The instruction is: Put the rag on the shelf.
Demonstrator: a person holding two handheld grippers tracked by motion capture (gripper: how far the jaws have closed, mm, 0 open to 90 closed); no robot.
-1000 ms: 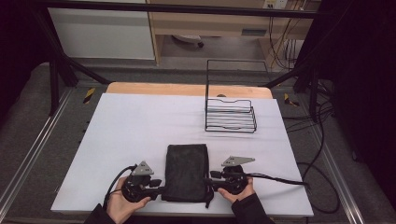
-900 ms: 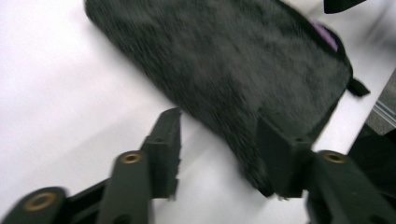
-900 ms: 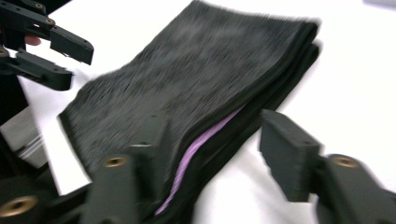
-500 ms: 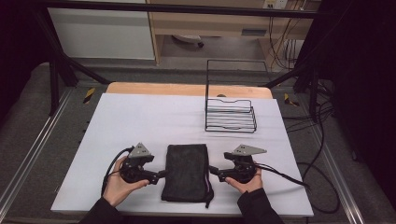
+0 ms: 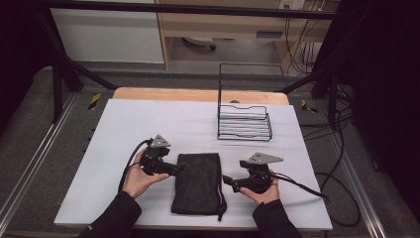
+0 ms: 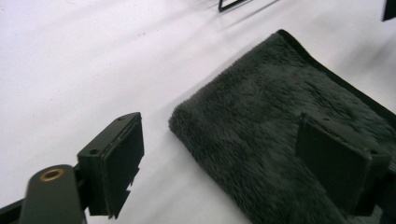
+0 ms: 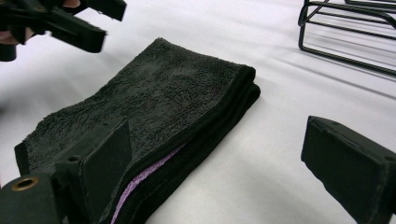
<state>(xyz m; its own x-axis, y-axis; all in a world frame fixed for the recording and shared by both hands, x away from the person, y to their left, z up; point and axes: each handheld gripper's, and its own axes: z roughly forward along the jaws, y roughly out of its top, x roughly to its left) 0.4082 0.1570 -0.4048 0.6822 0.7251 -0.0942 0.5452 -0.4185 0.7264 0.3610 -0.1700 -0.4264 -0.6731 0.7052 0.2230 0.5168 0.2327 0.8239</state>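
Note:
A folded black towel (image 5: 197,182) lies flat on the white table cover (image 5: 148,124), near the front edge. My left gripper (image 5: 179,168) is at the towel's left edge near its far corner. Its jaws have just been opening and stand wide, with the towel's corner (image 6: 261,121) between them and no pad pressing. My right gripper (image 5: 226,180) is at the towel's right edge. Its jaws have also just been opening and straddle bare table (image 7: 229,172) beside the towel (image 7: 168,98). A purple strip shows inside the fold.
A black wire basket (image 5: 244,122) with a tall back frame stands at the far right of the table. Wooden table edge (image 5: 198,94) runs along the back. Cables trail off the right side (image 5: 317,191). The left gripper (image 7: 70,23) appears across the towel in the right gripper view.
Both grippers have let go of the towel's near end and their jaws have spread wide. The left hand moved away along the towel's left edge. The right hand shifted slightly outward.

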